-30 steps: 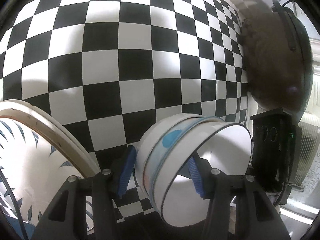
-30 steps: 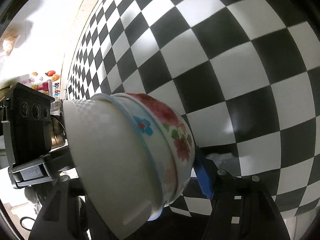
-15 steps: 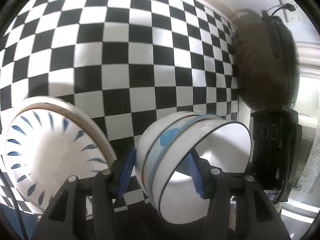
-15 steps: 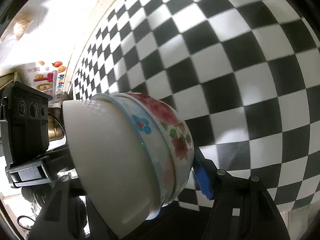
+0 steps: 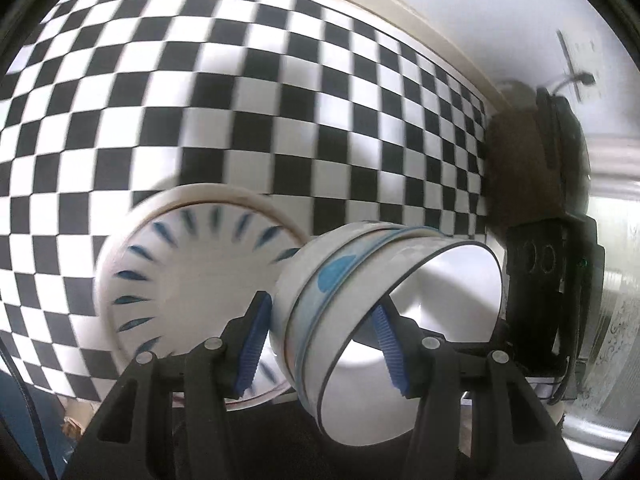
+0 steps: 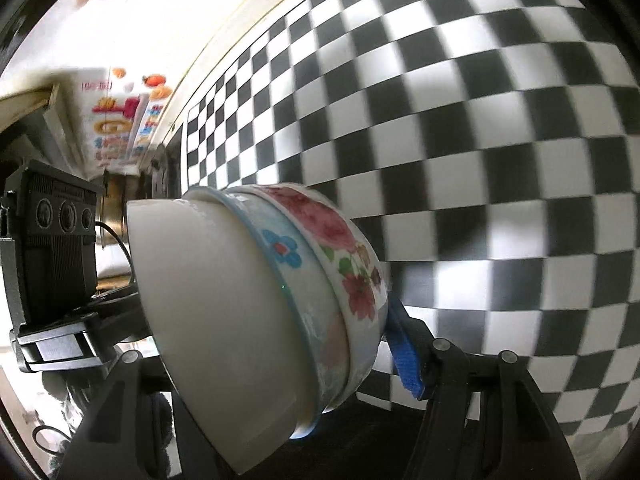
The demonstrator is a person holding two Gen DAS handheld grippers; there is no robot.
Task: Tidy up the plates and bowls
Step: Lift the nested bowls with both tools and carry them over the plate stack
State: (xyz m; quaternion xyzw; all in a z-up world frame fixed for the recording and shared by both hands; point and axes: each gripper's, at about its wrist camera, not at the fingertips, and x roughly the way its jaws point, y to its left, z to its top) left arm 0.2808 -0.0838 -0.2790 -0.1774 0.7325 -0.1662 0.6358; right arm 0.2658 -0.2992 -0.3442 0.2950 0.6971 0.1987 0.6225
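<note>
A stack of nested bowls hangs tilted on its side above the checkered table. My left gripper is shut on its rim, one blue pad outside and one inside the white inner bowl. In the right wrist view the same stack shows its white base, a blue-flower bowl and a red-flower bowl. My right gripper is shut on the opposite side; only its right pad shows. A plate with blue petal marks lies on the cloth to the left of the stack.
A dark brown round object stands at the table's right end by the white wall. A colourful printed box and a metal pot sit past the table's far left corner. Open checkered cloth spreads behind the stack.
Both grippers have lifted the bowl stack and carried it across the table. The blue-petal plate, cut off at the left edge before, now shows whole and nearer the stack.
</note>
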